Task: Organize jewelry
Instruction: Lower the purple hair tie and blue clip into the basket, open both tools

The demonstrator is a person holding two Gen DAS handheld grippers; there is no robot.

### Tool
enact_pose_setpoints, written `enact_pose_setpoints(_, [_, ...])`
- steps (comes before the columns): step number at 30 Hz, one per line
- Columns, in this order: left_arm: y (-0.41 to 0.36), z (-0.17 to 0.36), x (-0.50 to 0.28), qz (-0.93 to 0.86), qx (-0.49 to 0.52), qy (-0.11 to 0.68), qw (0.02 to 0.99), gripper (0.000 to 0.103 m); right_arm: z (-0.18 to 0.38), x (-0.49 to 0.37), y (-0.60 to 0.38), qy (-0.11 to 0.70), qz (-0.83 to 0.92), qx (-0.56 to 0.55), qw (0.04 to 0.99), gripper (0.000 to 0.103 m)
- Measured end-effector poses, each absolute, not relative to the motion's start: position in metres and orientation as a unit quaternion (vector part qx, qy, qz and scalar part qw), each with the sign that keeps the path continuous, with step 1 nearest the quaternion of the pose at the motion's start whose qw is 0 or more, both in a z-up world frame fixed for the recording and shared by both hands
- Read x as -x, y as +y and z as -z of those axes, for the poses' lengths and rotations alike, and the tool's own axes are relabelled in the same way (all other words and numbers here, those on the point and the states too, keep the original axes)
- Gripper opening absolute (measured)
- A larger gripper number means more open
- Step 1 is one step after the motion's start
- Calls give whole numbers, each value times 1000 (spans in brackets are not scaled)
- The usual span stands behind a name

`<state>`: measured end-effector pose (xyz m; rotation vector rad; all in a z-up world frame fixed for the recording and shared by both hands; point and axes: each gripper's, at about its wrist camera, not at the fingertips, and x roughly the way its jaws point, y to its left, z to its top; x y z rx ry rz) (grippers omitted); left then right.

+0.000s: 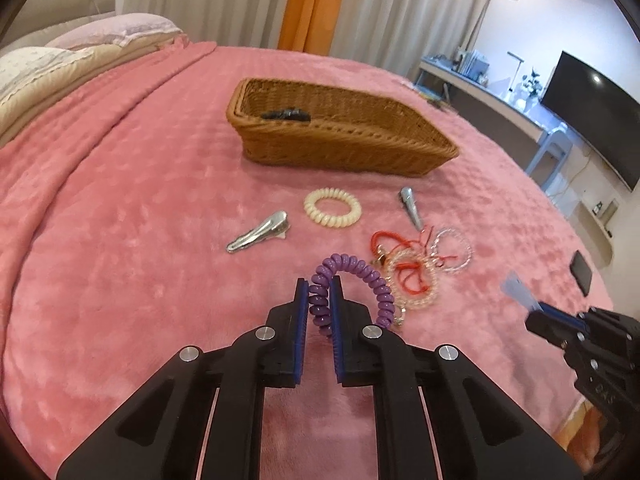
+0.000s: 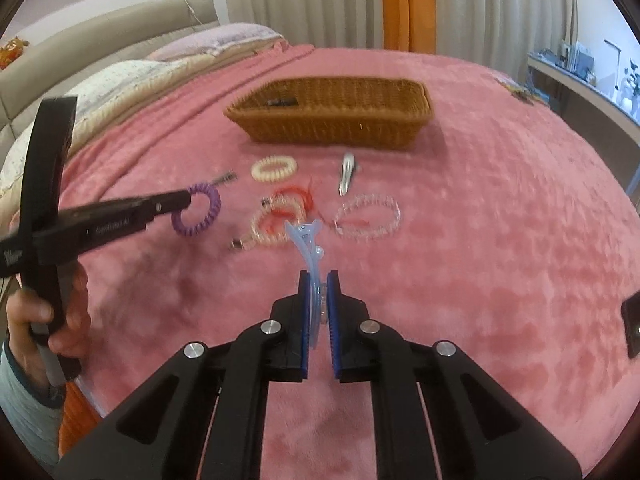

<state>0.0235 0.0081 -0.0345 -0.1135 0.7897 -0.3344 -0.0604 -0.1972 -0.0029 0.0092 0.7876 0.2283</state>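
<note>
Jaws clamping purple spiral hair tie (image 1: pixel 348 280), pale-blue clip (image 2: pixel 308 248).

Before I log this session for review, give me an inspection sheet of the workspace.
Surface: pink blanket over a bed.
Job's things: wicker basket holding one dark item; on the blanket a cream coil tie, two silver clips, a tangle of clear and red ties.
Clutter: dark flat object at the bed edge.
Grippers: left gripper shut on purple coil tie; right gripper shut on pale blue clip.
Cables: nothing seen on the bed.
Surroundings: pillows, curtains, television.
</note>
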Motion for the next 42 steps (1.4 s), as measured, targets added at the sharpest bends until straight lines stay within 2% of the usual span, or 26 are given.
enact_pose_setpoints(9, [5,-23,-28,189,60,311,929,9,-53,13,-198,321,-113,-13,940,7])
enact_pose_setpoints(18, [-18,-67,-102,199,53,269,941,9,-86,-98,-205,304,-103,-36,946,7])
enact_pose_setpoints(23, [-31,-59,-154,191,52,275,941,9,-70,-170,-214,347,-103,-64,930,7])
enact_pose_setpoints(29, [-44,-21,-208,173,42,324,929,9,-25,-235,-224,426,-93,-98,894,7])
enact_pose_setpoints(38, [-50,8,-225,167,20,352,921,9,7,-255,-222,473,-88,-94,872,7])
enact_pose_setpoints(40, [-48,7,-221,171,21,353,920,15,7,-252,-221,471,-85,-91,873,7])
enact_pose_setpoints(41, [-47,5,-219,174,22,352,919,24,5,-250,-222,471,-82,-90,874,8])
enact_pose_setpoints(42, [-45,2,-216,177,24,348,920,28,4,-249,-223,470,-83,-91,874,9])
